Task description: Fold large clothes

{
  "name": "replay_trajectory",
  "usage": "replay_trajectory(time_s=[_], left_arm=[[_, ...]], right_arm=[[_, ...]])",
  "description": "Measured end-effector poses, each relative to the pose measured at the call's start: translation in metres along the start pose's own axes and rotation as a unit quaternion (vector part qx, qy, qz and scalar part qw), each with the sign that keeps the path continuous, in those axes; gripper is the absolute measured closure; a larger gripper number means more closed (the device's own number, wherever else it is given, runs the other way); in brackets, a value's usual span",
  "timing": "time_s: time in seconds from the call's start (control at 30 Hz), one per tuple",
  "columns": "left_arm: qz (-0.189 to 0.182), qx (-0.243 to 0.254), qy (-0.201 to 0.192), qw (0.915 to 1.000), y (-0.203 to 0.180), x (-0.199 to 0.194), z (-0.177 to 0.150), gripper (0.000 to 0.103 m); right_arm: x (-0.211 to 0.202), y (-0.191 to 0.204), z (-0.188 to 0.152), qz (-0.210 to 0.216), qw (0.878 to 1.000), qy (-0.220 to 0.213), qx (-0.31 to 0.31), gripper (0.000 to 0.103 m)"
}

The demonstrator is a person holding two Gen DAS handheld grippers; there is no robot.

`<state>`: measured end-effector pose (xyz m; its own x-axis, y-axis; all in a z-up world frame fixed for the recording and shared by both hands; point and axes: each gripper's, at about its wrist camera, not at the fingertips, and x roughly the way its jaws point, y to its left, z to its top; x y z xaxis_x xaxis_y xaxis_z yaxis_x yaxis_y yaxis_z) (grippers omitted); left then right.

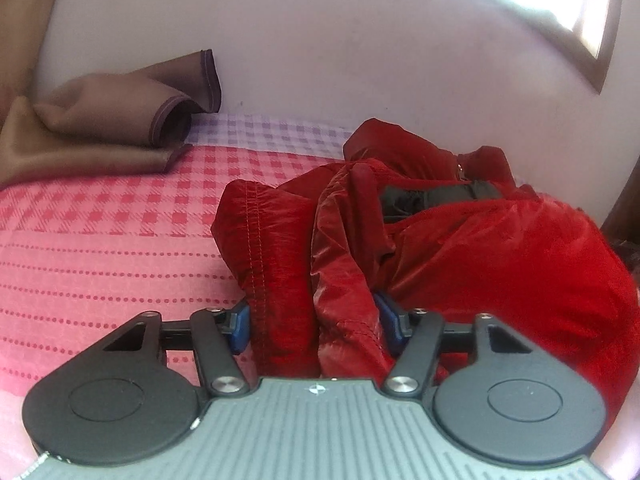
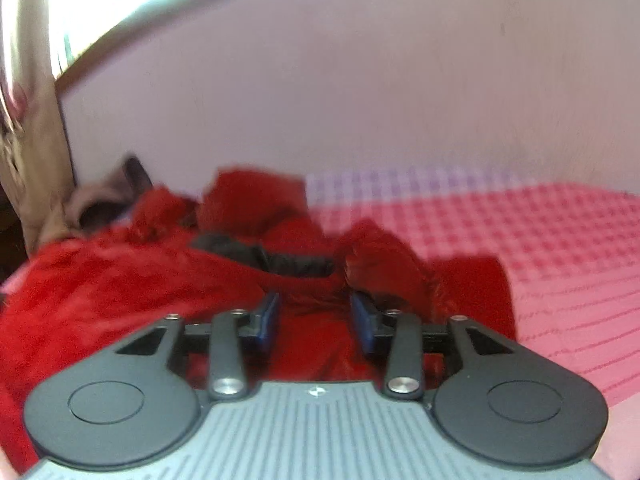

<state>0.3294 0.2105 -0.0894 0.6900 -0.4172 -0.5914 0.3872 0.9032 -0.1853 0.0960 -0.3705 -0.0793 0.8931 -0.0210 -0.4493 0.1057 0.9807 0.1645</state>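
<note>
A shiny red jacket [image 1: 480, 240] with a black inner collar lies crumpled on the pink checked bed [image 1: 100, 248]. My left gripper [image 1: 316, 320] has thick folds of the jacket between its blue pads [image 1: 239, 328], which press against the fabric on both sides. In the right wrist view the jacket [image 2: 120, 280] spreads to the left and is blurred. My right gripper [image 2: 316, 316] stands with its blue pads [image 2: 266, 318] apart over a red fold; I cannot tell whether it holds it.
A brown folded cloth [image 1: 108, 120] lies at the bed's far left near the white wall [image 1: 360, 60]. A window frame [image 1: 596, 32] is at upper right. A beige curtain [image 2: 36, 160] hangs at the left of the right wrist view.
</note>
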Motion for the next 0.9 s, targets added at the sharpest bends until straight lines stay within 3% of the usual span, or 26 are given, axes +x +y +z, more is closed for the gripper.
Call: replay_trajectory(time_s=[0.17, 0.3, 0.37, 0.43, 0.47, 0.73, 0.9], left_arm=[[0.011, 0.014, -0.001, 0.9998, -0.004, 0.000, 0.000, 0.040], [0.016, 0.024, -0.004, 0.9996, -0.007, 0.000, -0.001, 0.039], [0.017, 0.022, -0.004, 0.9996, -0.006, 0.000, -0.002, 0.039], [0.021, 0.027, -0.006, 0.9994, -0.007, -0.001, -0.003, 0.040], [0.024, 0.030, -0.008, 0.9992, -0.008, -0.001, -0.003, 0.040], [0.021, 0.037, -0.009, 0.9991, -0.017, -0.008, 0.000, 0.068], [-0.008, 0.016, -0.007, 0.9998, -0.005, -0.012, -0.001, 0.070]], right_arm=[[-0.045, 0.017, -0.002, 0.028, 0.998, -0.057, -0.003, 0.063], [-0.072, 0.040, -0.011, 0.059, 0.995, -0.077, -0.012, 0.062], [-0.078, 0.051, -0.017, 0.071, 0.994, -0.074, -0.023, 0.051], [-0.084, 0.061, -0.024, 0.074, 0.994, -0.074, -0.029, 0.035], [-0.086, 0.063, -0.026, 0.079, 0.994, -0.075, -0.029, 0.034], [-0.088, 0.071, -0.035, 0.098, 0.993, -0.057, -0.016, 0.034], [-0.098, 0.074, -0.039, 0.102, 0.993, -0.059, -0.012, 0.033]])
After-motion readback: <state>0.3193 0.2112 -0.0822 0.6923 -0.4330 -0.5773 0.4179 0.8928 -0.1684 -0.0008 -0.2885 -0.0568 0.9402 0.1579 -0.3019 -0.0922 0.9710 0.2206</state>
